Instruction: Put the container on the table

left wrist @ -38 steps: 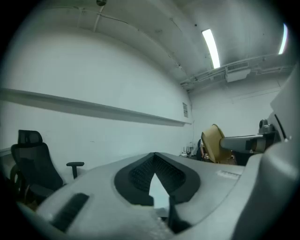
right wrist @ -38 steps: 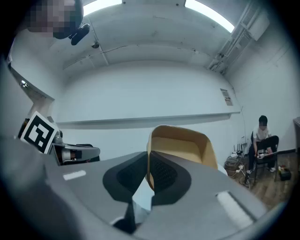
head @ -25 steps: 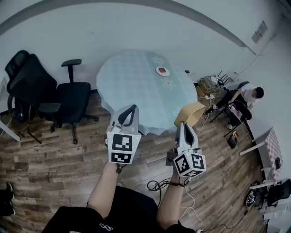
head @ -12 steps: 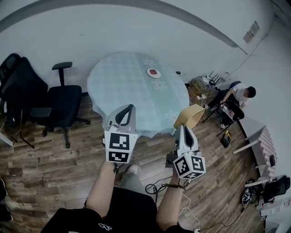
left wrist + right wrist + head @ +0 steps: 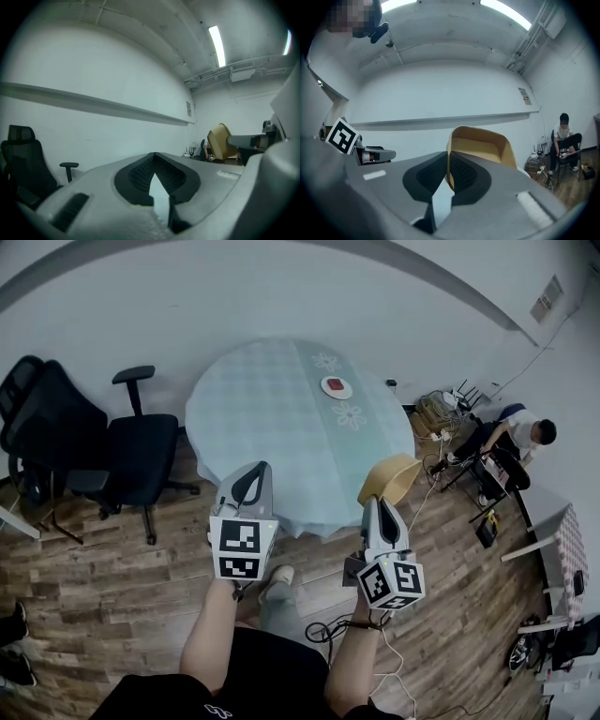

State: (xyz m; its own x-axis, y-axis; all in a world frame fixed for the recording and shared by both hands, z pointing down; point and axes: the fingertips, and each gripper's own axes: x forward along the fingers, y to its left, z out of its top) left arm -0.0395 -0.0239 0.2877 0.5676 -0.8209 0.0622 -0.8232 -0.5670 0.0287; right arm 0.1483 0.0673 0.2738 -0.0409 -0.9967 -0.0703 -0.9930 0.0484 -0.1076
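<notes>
A tan container (image 5: 394, 477) hangs tilted in the air off the round table's near right edge, with my right gripper (image 5: 376, 502) shut on its rim. In the right gripper view the container (image 5: 480, 147) stands up between the closed jaws, its open side facing the camera. My left gripper (image 5: 251, 478) is shut and holds nothing, just before the table's near edge. In the left gripper view my left gripper (image 5: 154, 171) has its jaws together, and the container (image 5: 220, 140) shows at the right. The table (image 5: 272, 418) wears a pale green patterned cloth.
A small white dish with something red (image 5: 336, 386) sits on the far side of the table. Two black office chairs (image 5: 131, 451) stand at the left on the wood floor. A seated person (image 5: 525, 432) and cluttered cables are at the right. A cable (image 5: 328, 624) lies by my feet.
Both grippers keep their hold and spacing. The view has shifted slightly, the table sitting a little further right and lower than half a second ago. A shoe now shows below the left gripper.
</notes>
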